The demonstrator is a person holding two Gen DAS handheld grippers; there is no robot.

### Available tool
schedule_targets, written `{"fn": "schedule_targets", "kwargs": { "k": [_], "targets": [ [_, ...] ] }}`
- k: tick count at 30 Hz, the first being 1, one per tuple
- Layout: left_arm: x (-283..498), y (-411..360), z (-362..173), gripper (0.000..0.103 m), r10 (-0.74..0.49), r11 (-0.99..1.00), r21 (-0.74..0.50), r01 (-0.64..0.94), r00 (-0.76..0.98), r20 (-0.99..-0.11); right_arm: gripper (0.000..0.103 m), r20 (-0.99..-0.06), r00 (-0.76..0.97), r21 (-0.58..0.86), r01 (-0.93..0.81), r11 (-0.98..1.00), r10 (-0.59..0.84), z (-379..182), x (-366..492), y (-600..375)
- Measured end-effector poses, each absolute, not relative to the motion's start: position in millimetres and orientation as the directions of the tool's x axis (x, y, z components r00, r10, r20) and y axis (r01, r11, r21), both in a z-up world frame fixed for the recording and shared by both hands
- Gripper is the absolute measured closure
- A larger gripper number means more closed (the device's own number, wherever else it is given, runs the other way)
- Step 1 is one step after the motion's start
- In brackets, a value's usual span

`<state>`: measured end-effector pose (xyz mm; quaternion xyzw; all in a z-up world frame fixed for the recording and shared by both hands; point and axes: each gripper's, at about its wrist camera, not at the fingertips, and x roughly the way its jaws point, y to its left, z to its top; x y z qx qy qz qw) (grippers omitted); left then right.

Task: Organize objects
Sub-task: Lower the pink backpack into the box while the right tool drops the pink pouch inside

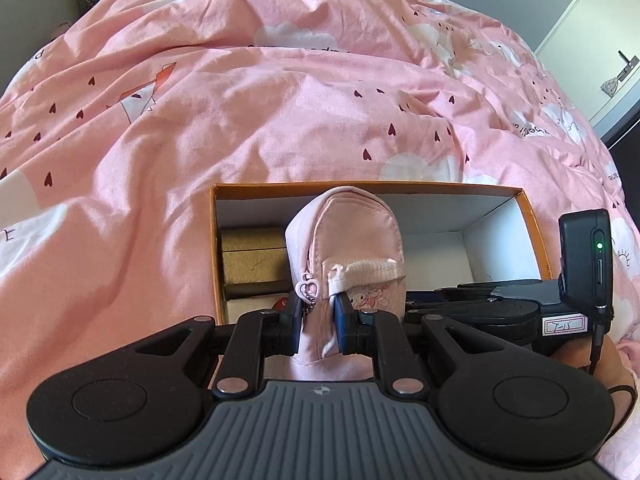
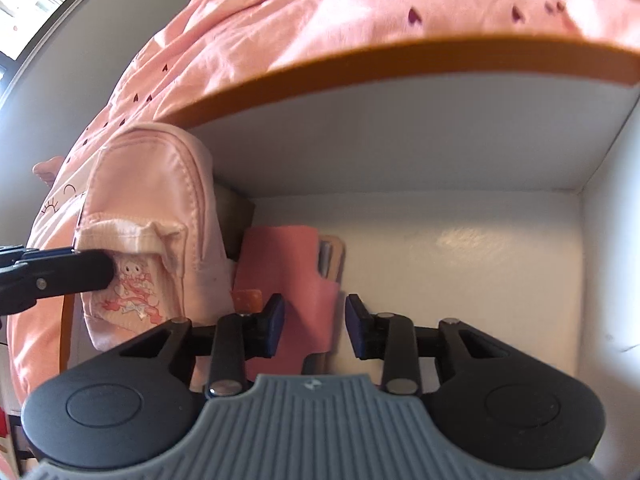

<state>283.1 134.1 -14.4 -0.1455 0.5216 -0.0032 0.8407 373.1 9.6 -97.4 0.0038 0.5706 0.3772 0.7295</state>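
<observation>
Gripping a small pink backpack-shaped pouch (image 1: 346, 252) by its front pocket, the left gripper (image 1: 319, 320) is holding it upright above the near left part of an orange cardboard box (image 1: 532, 236) with a white interior, its jaws narrowed onto the fabric beside a heart-shaped zipper pull (image 1: 307, 289). The box is resting on a pink duvet (image 1: 240, 112) printed with dark hearts and white clouds. Inside the box, gold-brown cartons (image 1: 252, 260) are lying stacked against the left wall behind the pouch. In the right wrist view, the right gripper (image 2: 314, 326) is hovering inside the box with its jaws standing wide, gripping nothing, above a pink flat case (image 2: 288, 280) that is lying on the white floor just right of the pouch (image 2: 152, 232); whether either finger is touching the case cannot be told.
</observation>
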Motion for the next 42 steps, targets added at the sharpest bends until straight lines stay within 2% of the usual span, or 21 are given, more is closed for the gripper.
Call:
{"fn": "schedule_targets", "kwargs": {
  "k": [7, 12, 14, 18, 25, 32, 38, 42],
  "targets": [
    [289, 128, -36, 0.085, -0.236, 0.919, -0.346, -0.191, 0.437, -0.868, 0.067, -0.837, 0.205, 0.33, -0.551, 0.766, 0.508, -72, 375, -12],
    [297, 126, -54, 0.085, -0.25, 0.904, -0.364, -0.225, 0.414, -0.875, 0.068, -0.833, 0.221, 0.32, -0.557, 0.767, 0.508, -67, 375, -23],
    [299, 126, -59, 0.084, -0.243, 0.909, -0.351, -0.226, 0.399, -0.884, 0.069, -0.832, 0.213, 0.326, -0.561, 0.761, 0.513, -68, 375, -23],
    [303, 126, -65, 0.081, -0.209, 0.919, -0.311, -0.242, 0.37, -0.905, 0.078, -0.825, 0.198, 0.342, -0.57, 0.747, 0.529, -71, 371, -22],
    [306, 113, -65, 0.075, -0.108, 0.963, -0.191, -0.188, 0.378, -0.92, 0.088, -0.817, 0.176, 0.365, -0.58, 0.729, 0.549, -73, 366, -15],
    [304, 103, -68, 0.074, -0.051, 0.985, -0.111, -0.13, 0.397, -0.916, 0.097, -0.824, 0.143, 0.386, -0.566, 0.728, 0.548, -84, 367, -7],
    [301, 99, -66, 0.073, -0.033, 0.988, -0.095, -0.125, 0.422, -0.906, 0.096, -0.831, 0.138, 0.376, -0.575, 0.727, 0.539, -85, 368, -4],
    [291, 99, -56, 0.067, -0.046, 0.986, -0.116, -0.123, 0.462, -0.885, 0.095, -0.827, 0.177, 0.348, -0.585, 0.733, 0.534, -74, 364, -8]
  ]
}}
